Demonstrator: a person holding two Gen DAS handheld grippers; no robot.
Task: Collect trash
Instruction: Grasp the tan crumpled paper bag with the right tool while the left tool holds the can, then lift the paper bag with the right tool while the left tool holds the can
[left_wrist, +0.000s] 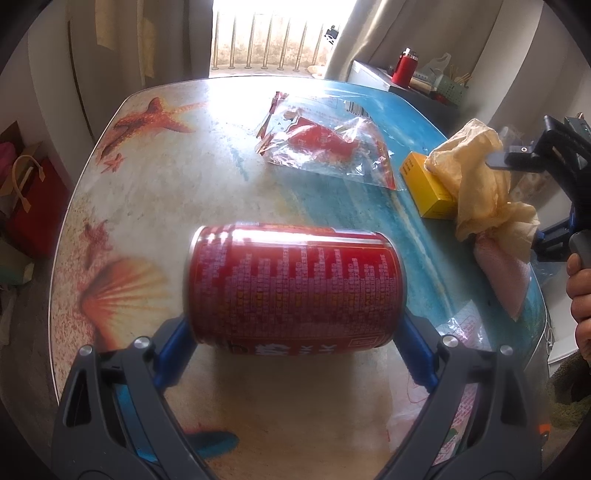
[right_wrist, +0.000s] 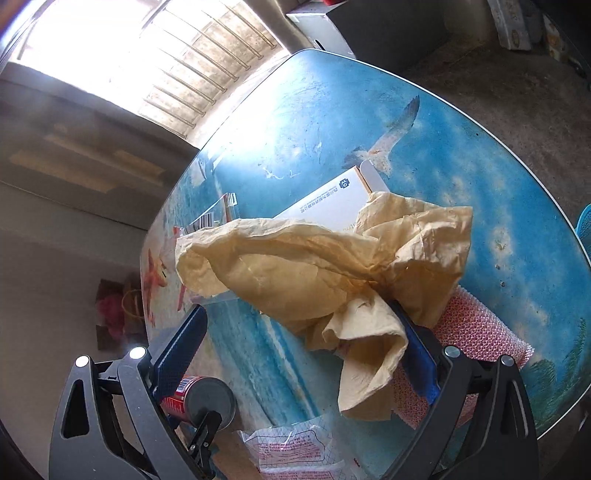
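Observation:
My left gripper (left_wrist: 295, 350) is shut on a red drink can (left_wrist: 295, 284), held sideways by its two ends above the table (left_wrist: 155, 177). The can also shows in the right wrist view (right_wrist: 201, 400). My right gripper (right_wrist: 303, 350) is open, its fingers on either side of a crumpled tan paper (right_wrist: 317, 266), which also shows in the left wrist view (left_wrist: 480, 184). A clear and red plastic wrapper (left_wrist: 325, 147) lies further back. A yellow box (left_wrist: 428, 188) lies beside the paper; its white face shows in the right wrist view (right_wrist: 332, 203).
A pink mesh foam sleeve (right_wrist: 476, 332) lies under the paper by the right finger. Another clear printed wrapper (right_wrist: 295, 450) lies near the table's front edge. A red flask (left_wrist: 404, 66) stands on a cabinet behind. Bags (left_wrist: 29, 206) sit on the floor at left.

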